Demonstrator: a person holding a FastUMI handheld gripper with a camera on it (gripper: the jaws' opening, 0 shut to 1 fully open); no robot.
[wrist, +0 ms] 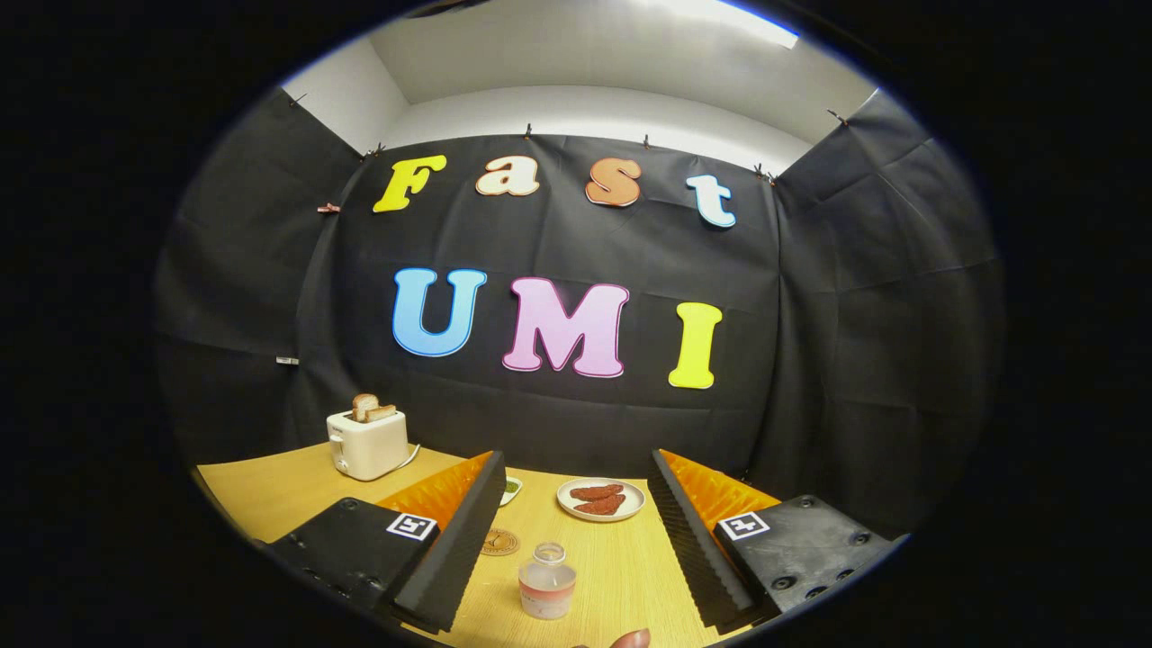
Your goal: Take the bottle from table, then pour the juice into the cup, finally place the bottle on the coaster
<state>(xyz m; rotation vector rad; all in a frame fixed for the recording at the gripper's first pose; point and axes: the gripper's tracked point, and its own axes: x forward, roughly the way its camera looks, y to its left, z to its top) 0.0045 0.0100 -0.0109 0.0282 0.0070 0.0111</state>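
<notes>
A small clear bottle [547,580] with a little pink juice and no cap stands upright on the wooden table [621,567]. It shows between my two fingers, lower down than they are, and touches neither. My gripper [574,463] is open wide with nothing held. A round brown coaster [499,542] lies flat just left of the bottle, beside the left finger. Behind that finger's tip a small green-and-white object [511,489] peeks out, mostly hidden; I cannot tell whether it is the cup.
A white plate [600,498] with reddish-brown food sits beyond the bottle. A white toaster [366,441] with toast stands at the table's far left by the booth wall. A person's fingertip [630,639] shows at the near edge.
</notes>
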